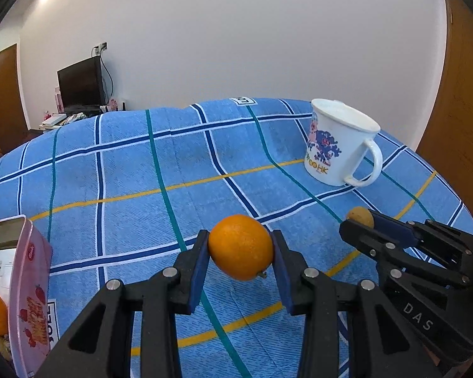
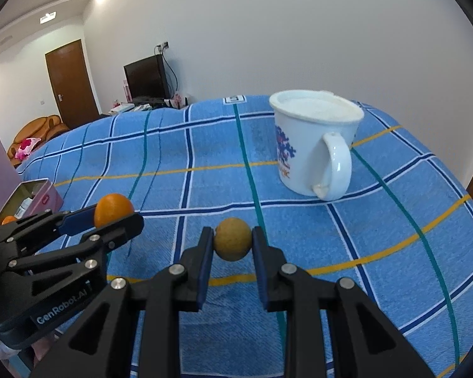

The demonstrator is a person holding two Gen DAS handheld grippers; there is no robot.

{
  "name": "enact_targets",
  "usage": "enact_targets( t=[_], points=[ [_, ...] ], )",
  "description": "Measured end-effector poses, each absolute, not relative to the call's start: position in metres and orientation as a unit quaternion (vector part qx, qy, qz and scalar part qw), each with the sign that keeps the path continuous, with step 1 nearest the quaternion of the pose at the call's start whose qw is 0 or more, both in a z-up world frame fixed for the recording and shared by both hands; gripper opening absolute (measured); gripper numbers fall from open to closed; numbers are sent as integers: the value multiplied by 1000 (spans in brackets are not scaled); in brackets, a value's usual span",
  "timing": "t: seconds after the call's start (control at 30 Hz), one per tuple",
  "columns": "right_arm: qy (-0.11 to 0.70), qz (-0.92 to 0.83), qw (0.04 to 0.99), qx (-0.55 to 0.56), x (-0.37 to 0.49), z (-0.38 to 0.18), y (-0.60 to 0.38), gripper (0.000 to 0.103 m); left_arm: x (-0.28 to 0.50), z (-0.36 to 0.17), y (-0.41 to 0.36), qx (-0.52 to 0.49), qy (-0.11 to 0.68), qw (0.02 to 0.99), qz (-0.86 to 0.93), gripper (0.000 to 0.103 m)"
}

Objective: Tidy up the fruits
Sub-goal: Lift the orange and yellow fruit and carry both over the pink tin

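Round dimpled orange (clamped), glossy mug, woven cloth

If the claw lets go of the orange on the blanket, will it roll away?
Probably a little. The orange is round and smooth, so it could roll once the left gripper lets go. The blue blanket looks soft and ribbed, which should slow it quickly. It looks firm too: the pads pinch it without denting it.

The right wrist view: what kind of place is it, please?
Probably a home bedroom or living room: a blue checked cloth covers a wide surface, a black flat screen stands by the white wall, and a brown wooden door is behind.
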State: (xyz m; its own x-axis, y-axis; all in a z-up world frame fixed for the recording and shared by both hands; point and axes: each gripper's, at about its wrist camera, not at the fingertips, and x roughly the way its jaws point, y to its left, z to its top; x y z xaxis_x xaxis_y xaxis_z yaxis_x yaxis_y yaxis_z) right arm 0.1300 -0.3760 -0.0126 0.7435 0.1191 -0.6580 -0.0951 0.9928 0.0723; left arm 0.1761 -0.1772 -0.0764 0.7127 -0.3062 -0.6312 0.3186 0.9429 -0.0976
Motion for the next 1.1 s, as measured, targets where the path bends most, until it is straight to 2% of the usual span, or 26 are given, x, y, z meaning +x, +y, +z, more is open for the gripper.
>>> enact_targets(
  t=[1.1],
  points=[
    [265,60,962,-8,98,7,-366,28,136,-55,-175,35,234,961,-145,40]
  ],
)
